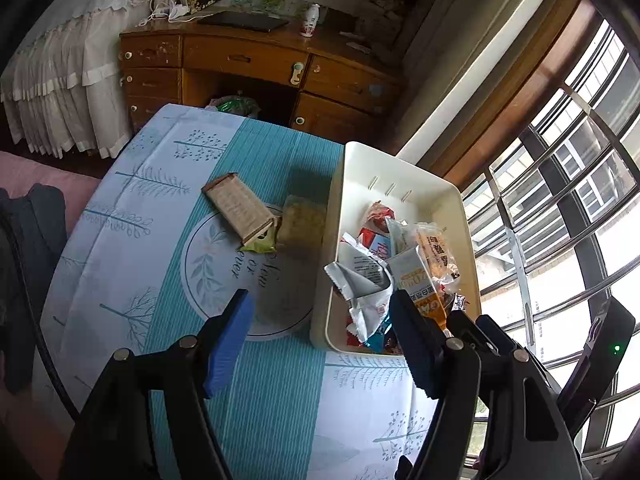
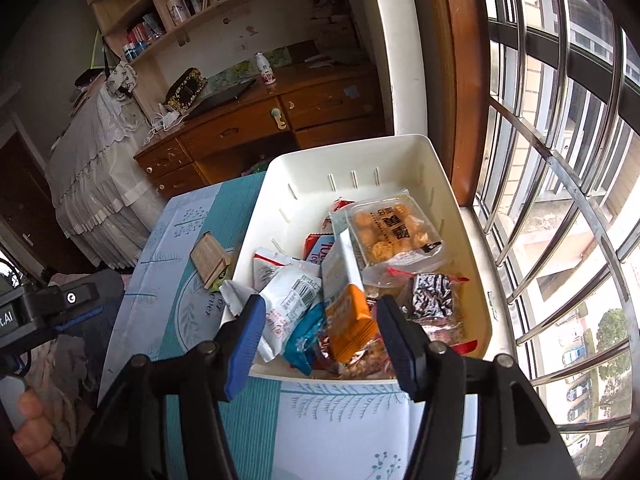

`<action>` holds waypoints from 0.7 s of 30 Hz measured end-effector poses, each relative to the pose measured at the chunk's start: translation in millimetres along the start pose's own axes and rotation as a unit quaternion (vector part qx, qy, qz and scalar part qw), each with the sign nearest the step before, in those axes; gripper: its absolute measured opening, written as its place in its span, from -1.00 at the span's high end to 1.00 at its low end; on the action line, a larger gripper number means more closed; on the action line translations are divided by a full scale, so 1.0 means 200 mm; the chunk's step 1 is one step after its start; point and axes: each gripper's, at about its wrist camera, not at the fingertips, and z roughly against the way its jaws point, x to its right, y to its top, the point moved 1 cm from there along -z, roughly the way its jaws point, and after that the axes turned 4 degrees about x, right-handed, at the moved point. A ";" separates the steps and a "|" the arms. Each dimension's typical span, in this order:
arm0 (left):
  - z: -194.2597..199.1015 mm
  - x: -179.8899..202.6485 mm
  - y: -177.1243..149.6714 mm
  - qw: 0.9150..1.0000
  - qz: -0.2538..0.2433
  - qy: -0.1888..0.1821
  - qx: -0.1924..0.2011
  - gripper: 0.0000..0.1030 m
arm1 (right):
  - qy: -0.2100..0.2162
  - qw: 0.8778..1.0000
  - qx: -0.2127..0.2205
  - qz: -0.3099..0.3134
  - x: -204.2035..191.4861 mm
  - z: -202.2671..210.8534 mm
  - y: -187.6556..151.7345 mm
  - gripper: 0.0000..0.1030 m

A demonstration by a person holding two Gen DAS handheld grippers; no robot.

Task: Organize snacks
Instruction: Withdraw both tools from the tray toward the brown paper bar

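Left wrist view: left claw point(image 1: 320, 336) stands open, nothing between its blue-padded fingers point(image 1: 230, 338), poised over the bench point(image 1: 280, 400) with its teal-and-white leaf-print cloth, beside the near left corner of the cream plastic rectangular bin point(image 1: 400, 176). Bin holds a heap of snack packets; a crumpled silver-white wrapper point(image 1: 360, 280) hangs over its left wall. Still out on the cloth, left of the bin: a brown flat wafer packet point(image 1: 240, 208) lying across a small green packet point(image 1: 262, 242), and a pale yellow-green square packet point(image 1: 302, 222) just beside the bin wall.

Right wrist view: right claw point(image 2: 322, 336) also open and empty, above the bin's near end, an orange-and-white carton-shaped packet point(image 2: 348, 312) below it. Clear tray of round golden puffs point(image 2: 394, 228) lies at the bin's far right. Person's hand point(image 2: 36, 436) grips a handle at lower left.
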 end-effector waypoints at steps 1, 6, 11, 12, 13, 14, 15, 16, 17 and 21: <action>0.01 -0.03 0.00 1.000 0.000 -0.001 -0.001 -0.39 | 0.001 1.000 0.000 0.002 -0.03 0.00 -0.01 -0.13; 0.07 -0.19 0.03 1.000 -0.006 -0.006 -0.008 -0.44 | -0.006 1.000 0.004 0.003 -0.16 0.01 -0.05 -0.13; 0.14 -0.36 0.09 1.000 -0.011 -0.013 -0.009 -0.55 | -0.018 1.000 0.011 -0.005 -0.30 0.03 -0.07 -0.13; 0.15 -0.39 0.10 1.000 -0.012 -0.013 -0.011 -0.57 | -0.022 1.000 0.013 -0.006 -0.33 0.04 -0.08 -0.13; 0.15 -0.43 0.11 1.000 -0.013 -0.013 -0.013 -0.57 | -0.025 1.000 0.015 -0.008 -0.36 0.04 -0.08 -0.13; 0.16 -0.46 0.12 1.000 -0.013 -0.014 -0.015 -0.58 | -0.028 0.999 0.016 -0.010 -0.40 0.04 -0.09 -0.13; 0.16 -0.49 0.13 1.000 -0.012 -0.015 -0.020 -0.58 | -0.030 0.999 0.017 -0.011 -0.43 0.04 -0.09 -0.13; 0.15 -0.53 0.15 0.999 -0.012 -0.015 -0.025 -0.58 | -0.033 0.999 0.019 -0.010 -0.46 0.04 -0.10 -0.13; 0.15 -0.55 0.15 0.999 -0.013 -0.015 -0.029 -0.58 | -0.034 0.999 0.020 -0.010 -0.49 0.04 -0.10 -0.13; 0.11 -0.67 0.20 0.998 -0.013 0.001 -0.063 -0.58 | -0.044 0.999 0.026 -0.010 -0.61 0.04 -0.12 -0.13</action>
